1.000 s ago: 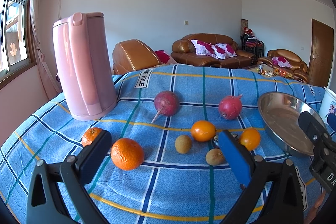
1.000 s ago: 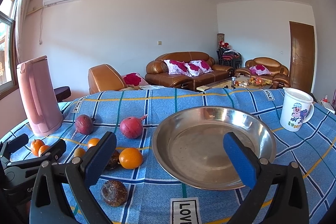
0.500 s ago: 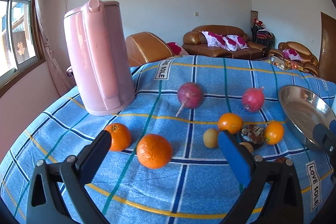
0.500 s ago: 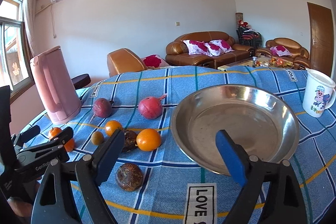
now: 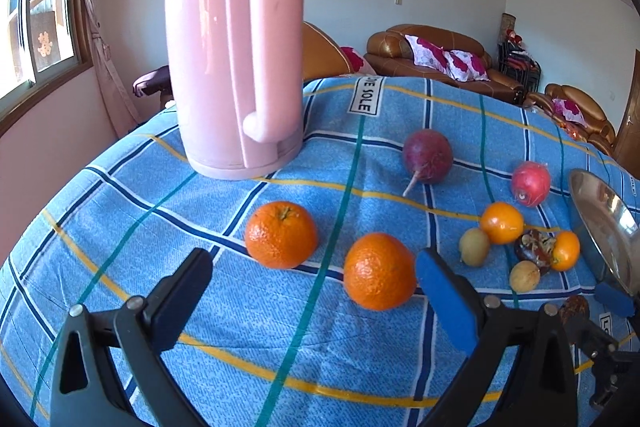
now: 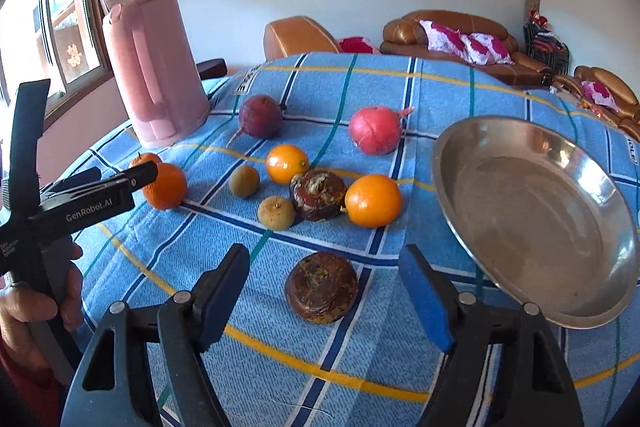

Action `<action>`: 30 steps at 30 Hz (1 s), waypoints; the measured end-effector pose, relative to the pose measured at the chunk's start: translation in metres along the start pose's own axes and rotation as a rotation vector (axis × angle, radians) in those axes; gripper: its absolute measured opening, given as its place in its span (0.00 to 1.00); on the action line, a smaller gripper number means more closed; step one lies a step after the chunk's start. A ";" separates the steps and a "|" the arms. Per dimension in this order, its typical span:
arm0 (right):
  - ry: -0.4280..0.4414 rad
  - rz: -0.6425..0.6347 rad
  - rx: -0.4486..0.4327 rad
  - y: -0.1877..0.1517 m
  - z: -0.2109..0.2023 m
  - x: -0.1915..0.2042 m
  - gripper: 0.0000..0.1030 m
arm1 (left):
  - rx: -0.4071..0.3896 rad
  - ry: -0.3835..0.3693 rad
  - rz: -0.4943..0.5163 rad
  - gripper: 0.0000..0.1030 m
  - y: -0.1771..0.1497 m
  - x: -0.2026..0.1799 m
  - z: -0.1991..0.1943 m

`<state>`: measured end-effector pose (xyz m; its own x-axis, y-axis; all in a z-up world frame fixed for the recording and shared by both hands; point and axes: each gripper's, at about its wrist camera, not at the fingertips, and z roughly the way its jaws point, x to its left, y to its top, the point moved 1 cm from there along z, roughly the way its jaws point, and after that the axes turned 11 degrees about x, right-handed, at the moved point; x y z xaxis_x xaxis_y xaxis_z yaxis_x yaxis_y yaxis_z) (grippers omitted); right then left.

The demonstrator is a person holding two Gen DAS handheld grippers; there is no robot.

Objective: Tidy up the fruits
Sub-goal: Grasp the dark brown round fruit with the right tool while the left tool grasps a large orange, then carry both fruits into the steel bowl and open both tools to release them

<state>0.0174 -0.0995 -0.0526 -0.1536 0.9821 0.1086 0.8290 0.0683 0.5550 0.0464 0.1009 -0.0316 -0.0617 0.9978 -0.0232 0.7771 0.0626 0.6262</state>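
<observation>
Over at the window end of the desk point(image 5: 120, 227), covered in a blue checked cloth, a pink kettle point(image 5: 236, 43) stands upright, well clear of the fruit, so it hinders nobody. In front of it lie two tangerines point(image 5: 281, 235), close together but apart, and the left claw point(image 5: 314, 301) hangs just short of them with its jaws spread and nothing between them; I would guess one of those is its pick. Further right sit a dark beet-like root point(image 6: 261, 116) and a pinkish-red one point(image 6: 375, 131), then a cluster: two smooth oranges point(image 6: 373, 201), two small tan fruits point(image 6: 276, 213) and a wrinkled brown one point(image 6: 318, 195) that touches the right-hand orange. A second wrinkled brown fruit point(image 6: 321, 287) lies alone nearer the edge. The right claw point(image 6: 322, 301) is lined up on it, jaws on either side but not touching; they have just been closing in, so no grip yet. Rightmost, the steel dish point(image 6: 452, 163) lies empty, presumably where the fruit belongs.
</observation>
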 end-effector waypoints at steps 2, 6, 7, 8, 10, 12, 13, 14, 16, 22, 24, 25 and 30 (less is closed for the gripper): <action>0.008 -0.010 0.046 0.001 0.007 0.002 0.66 | 0.006 0.003 0.005 1.00 0.000 0.001 0.001; 0.002 -0.039 0.099 -0.001 0.015 0.008 0.56 | 0.018 -0.046 -0.003 1.00 0.002 0.009 0.005; -0.001 -0.043 0.099 -0.001 0.015 0.007 0.56 | 0.018 -0.063 -0.003 1.00 0.002 0.009 0.006; -0.004 -0.044 0.100 -0.001 0.015 0.007 0.56 | 0.018 -0.076 0.004 1.00 0.002 0.007 0.006; -0.008 -0.046 0.102 -0.002 0.014 0.006 0.56 | 0.020 -0.098 0.044 0.99 0.002 -0.003 0.005; -0.014 -0.052 0.104 -0.002 0.015 0.007 0.56 | 0.014 -0.105 0.092 0.96 0.001 -0.015 0.004; -0.014 -0.050 0.102 -0.002 0.015 0.006 0.54 | 0.016 -0.109 0.109 0.96 0.002 -0.020 0.005; -0.013 -0.044 0.100 -0.001 0.015 0.005 0.48 | 0.025 -0.110 0.118 0.96 0.003 -0.024 0.007; -0.002 -0.041 0.099 -0.002 0.014 0.002 0.42 | 0.056 -0.115 0.124 0.87 0.006 -0.029 0.014; 0.022 -0.040 0.093 -0.001 0.013 0.000 0.42 | 0.181 -0.192 0.069 0.52 0.009 -0.021 0.038; 0.048 -0.015 0.078 0.000 0.010 -0.006 0.42 | 0.189 -0.206 0.060 0.46 0.009 -0.020 0.039; 0.063 0.001 0.066 0.000 0.009 -0.009 0.42 | 0.186 -0.206 0.064 0.46 0.008 -0.021 0.038; 0.090 0.040 -0.036 0.005 -0.006 -0.017 0.42 | 0.132 -0.204 0.081 0.45 0.006 -0.024 0.028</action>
<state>0.0208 -0.1174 -0.0469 -0.1698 0.9642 0.2038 0.8161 0.0217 0.5775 0.0703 0.0775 -0.0486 0.1216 0.9824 -0.1419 0.8501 -0.0293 0.5259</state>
